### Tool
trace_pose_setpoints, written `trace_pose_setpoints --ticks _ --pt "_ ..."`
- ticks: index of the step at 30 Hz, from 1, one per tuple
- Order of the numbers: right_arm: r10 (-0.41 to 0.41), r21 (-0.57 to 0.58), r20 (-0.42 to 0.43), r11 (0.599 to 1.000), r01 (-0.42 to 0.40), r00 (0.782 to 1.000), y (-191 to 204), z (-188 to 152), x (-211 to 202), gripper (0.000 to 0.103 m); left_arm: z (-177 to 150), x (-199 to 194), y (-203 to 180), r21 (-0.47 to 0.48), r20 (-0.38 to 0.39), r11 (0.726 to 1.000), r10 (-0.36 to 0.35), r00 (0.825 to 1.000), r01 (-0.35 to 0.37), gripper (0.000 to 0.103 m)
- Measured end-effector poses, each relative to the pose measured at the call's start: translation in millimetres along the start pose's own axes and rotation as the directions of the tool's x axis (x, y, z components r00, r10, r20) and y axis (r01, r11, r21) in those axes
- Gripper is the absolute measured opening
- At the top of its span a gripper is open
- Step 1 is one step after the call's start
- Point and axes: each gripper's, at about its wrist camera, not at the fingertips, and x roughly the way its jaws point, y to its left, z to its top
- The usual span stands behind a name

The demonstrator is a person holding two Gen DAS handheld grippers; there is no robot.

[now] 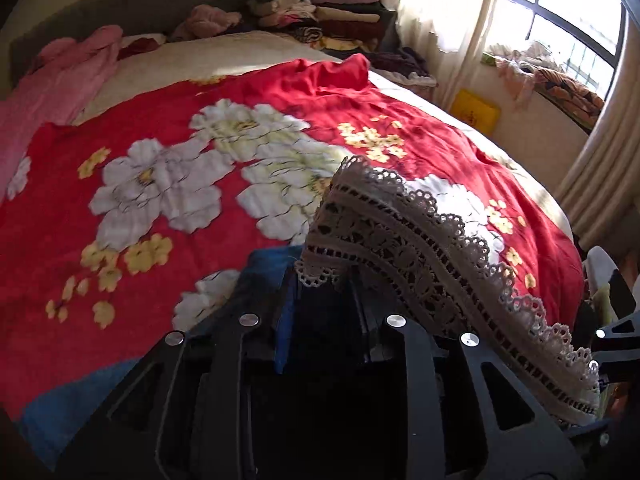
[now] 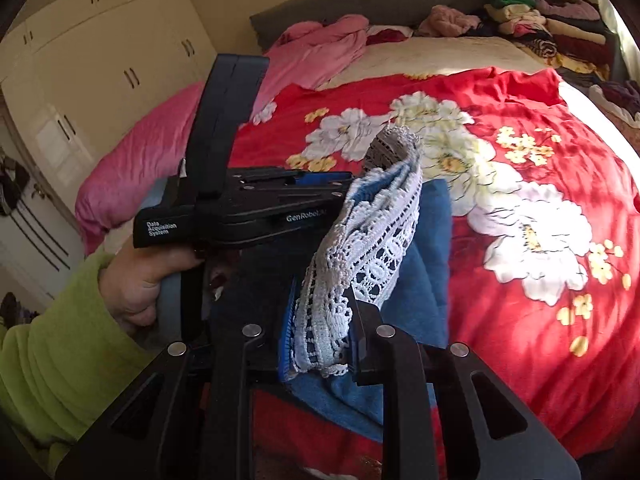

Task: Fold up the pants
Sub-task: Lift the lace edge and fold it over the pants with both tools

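The pants are blue (image 2: pixel 424 280) with a white lace hem (image 2: pixel 372 248). Both grippers hold them up over the red floral blanket (image 1: pixel 160 128). My left gripper (image 1: pixel 320 284) is shut on the lace hem (image 1: pixel 420 240), which runs from its jaws down to the right. It also shows in the right wrist view (image 2: pixel 340 192), held in a hand with a green sleeve. My right gripper (image 2: pixel 324 332) is shut on the lace hem, and blue cloth hangs below and behind it.
A pink blanket (image 2: pixel 160 140) lies along the bed's left side. Piles of folded clothes (image 1: pixel 328 8) sit beside the grey headboard (image 1: pixel 140 0). A window with curtains (image 1: pixel 560 32) is at the right, cream wardrobes (image 2: pixel 100 52) at the left.
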Motion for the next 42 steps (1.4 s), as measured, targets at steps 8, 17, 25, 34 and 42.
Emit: trace_pose_setpoints --ticks 8,17,25,34,42 --pt "0.029 -0.181 -0.111 0.982 -0.049 0.993 74 -10 52 0.02 -39 -85 85 -0.288 0.097 0.956 0.094 0.991 -0.062 0.03" --pt "0.025 -0.123 -0.035 0.992 -0.029 0.999 51 -4 29 0.042 -38 -119 87 -0.323 0.129 0.945 -0.021 0.991 0.061 0.056" --pt "-0.146 0.083 -0.011 0.986 0.147 0.989 -59 47 32 0.045 -32 -26 76 -0.418 -0.007 0.894 -0.179 0.984 0.16 0.074" --pt "0.036 0.282 -0.123 0.96 0.0 0.992 -133 60 104 0.011 -15 -5 62 -0.394 0.005 0.903 -0.183 0.983 0.17 0.014" --pt "-0.091 0.178 -0.059 0.979 0.1 0.994 -121 62 89 0.01 -17 9 60 -0.308 -0.028 0.949 -0.078 0.997 0.065 0.024"
